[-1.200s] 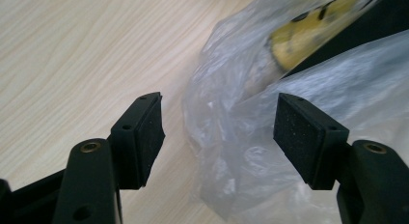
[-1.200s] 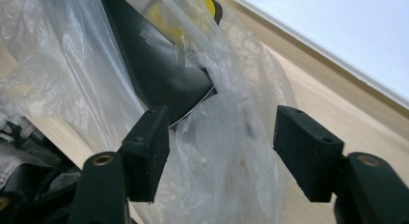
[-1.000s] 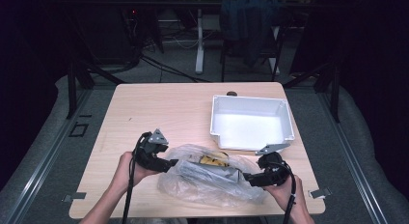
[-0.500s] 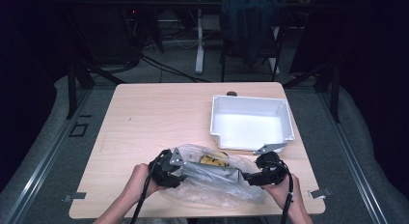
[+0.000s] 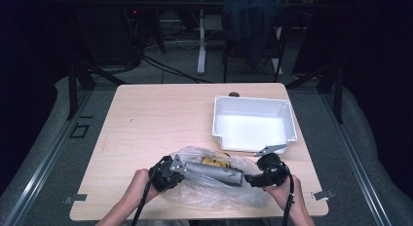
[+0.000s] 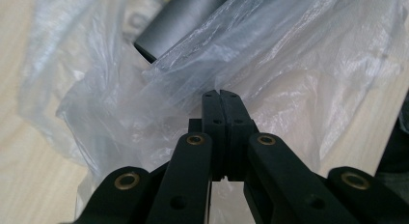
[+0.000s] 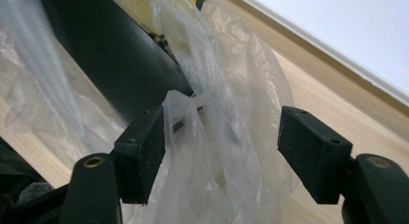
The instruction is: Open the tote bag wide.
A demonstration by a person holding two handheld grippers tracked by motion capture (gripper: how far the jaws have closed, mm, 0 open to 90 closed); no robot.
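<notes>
A clear plastic bag [image 5: 214,193] lies at the table's near edge with a grey tube [image 5: 214,171] and something yellow [image 5: 214,160] inside it. My left gripper [image 5: 181,167] is at the bag's left end; its jaws have just been closing and now stand shut, with a fold of the bag's film [image 6: 299,55] pinched at the tips [image 6: 220,95], just below the tube's end [image 6: 178,16]. My right gripper [image 5: 249,178] is at the bag's right end. It [image 7: 226,142] stands open, with loose film [image 7: 226,89] hanging between its pads beside the dark tube [image 7: 111,50].
An empty white bin [image 5: 253,123] stands on the right half of the wooden table [image 5: 156,119], just behind the bag; its rim [image 7: 337,26] is close to my right gripper. A small dark knob [image 5: 234,94] sits behind the bin.
My left gripper has moved right and down onto the bag's left end, and its jaws have shut. The right gripper has stayed at the bag's right end.
</notes>
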